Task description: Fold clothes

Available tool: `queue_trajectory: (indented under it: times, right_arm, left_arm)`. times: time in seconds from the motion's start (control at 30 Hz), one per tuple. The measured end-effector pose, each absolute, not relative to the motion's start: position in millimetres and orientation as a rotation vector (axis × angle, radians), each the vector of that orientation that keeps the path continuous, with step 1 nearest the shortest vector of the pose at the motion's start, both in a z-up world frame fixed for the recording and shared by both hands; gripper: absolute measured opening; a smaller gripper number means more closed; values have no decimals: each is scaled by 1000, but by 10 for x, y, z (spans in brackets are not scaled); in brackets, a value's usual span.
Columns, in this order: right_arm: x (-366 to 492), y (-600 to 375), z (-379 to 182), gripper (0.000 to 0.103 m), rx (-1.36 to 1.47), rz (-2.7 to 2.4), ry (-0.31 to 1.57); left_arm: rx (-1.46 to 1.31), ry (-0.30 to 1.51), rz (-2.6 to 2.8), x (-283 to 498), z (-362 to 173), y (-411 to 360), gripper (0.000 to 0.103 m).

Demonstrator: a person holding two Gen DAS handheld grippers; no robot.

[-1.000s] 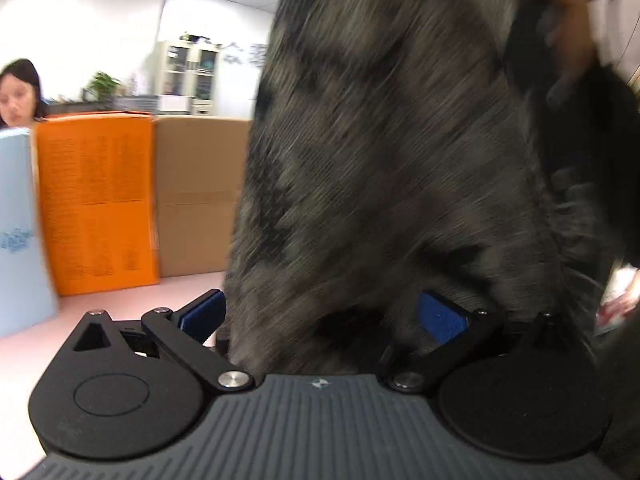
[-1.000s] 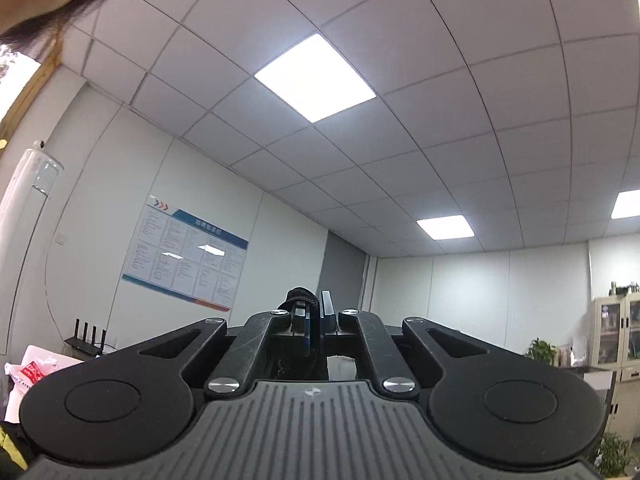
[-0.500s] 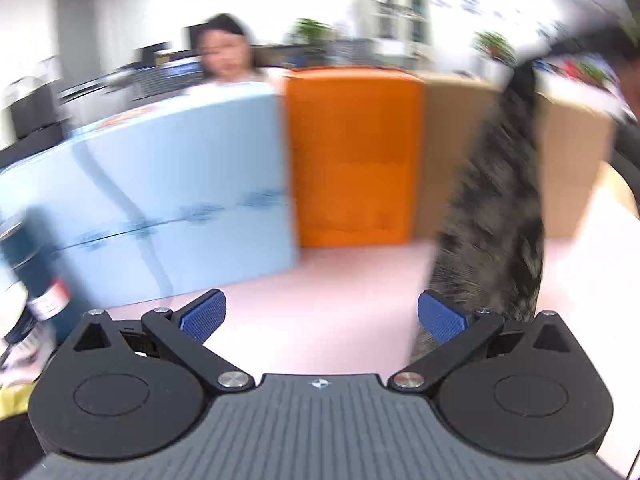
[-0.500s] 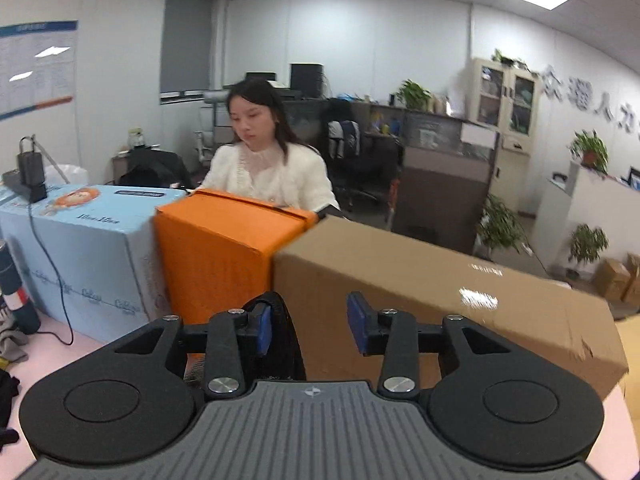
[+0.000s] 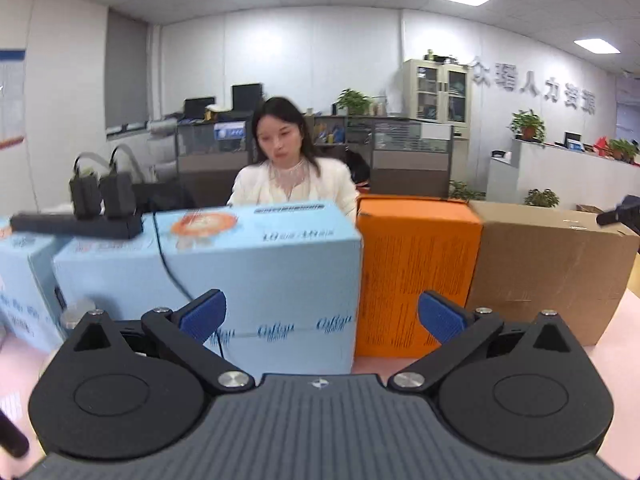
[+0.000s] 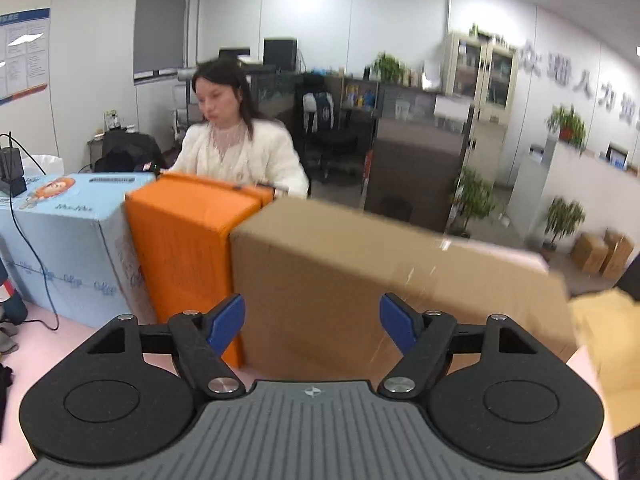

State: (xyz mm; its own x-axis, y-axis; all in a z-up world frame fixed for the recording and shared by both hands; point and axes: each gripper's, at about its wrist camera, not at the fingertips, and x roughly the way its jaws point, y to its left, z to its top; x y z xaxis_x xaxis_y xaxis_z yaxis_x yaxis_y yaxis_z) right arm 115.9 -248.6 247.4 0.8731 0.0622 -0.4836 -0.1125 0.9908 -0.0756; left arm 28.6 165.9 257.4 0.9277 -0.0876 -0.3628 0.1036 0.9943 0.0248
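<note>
- The left hand-held gripper [image 5: 322, 316] has its jaws spread wide with nothing between the blue pads [image 5: 204, 314]; straight ahead of it stands the light blue box [image 5: 256, 280].
- The right hand-held gripper [image 6: 312, 322] has its jaws opening, with nothing between them; straight ahead of it stands the brown cardboard box [image 6: 360, 280].
- No garment can be made out in either view; the only hint is a dark heap [image 6: 6, 376] at the left edge of the right wrist view, too cut off to identify.
- Only the left wrist view shows a second light blue box [image 5: 20, 280] far to the left of its gripper, and two dark adapters on a power strip [image 5: 80, 226] on top of the boxes.
- Only the right wrist view shows a yellowish surface [image 6: 608, 344] to the right of the brown box and small cartons on the floor [image 6: 600, 254] beyond.
- Counted across the views: two light blue boxes, one orange box [image 5: 416, 276], one brown cardboard box, all standing in a touching row on the pink counter [image 5: 624, 344].
- The row of boxes blocks the view ahead of both grippers; behind it sits a person in white [image 5: 294, 184], with office desks, potted plants [image 5: 528, 124] and a glass-door cabinet [image 5: 438, 92] further back.
- A black cable [image 5: 170, 264] hangs down the front of the light blue box.
</note>
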Motion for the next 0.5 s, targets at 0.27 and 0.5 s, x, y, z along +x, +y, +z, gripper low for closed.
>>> queue_trajectory:
  times: [0.27,0.5]
  right_arm:
    - [489,-2771,2782,98,-75,104,293]
    - [-115,-2959,1261,98,175,145,467]
  left_arm:
    - [261,491,-300,314,1886,998,103]
    - [355,616,-630,51,513,-57,103]
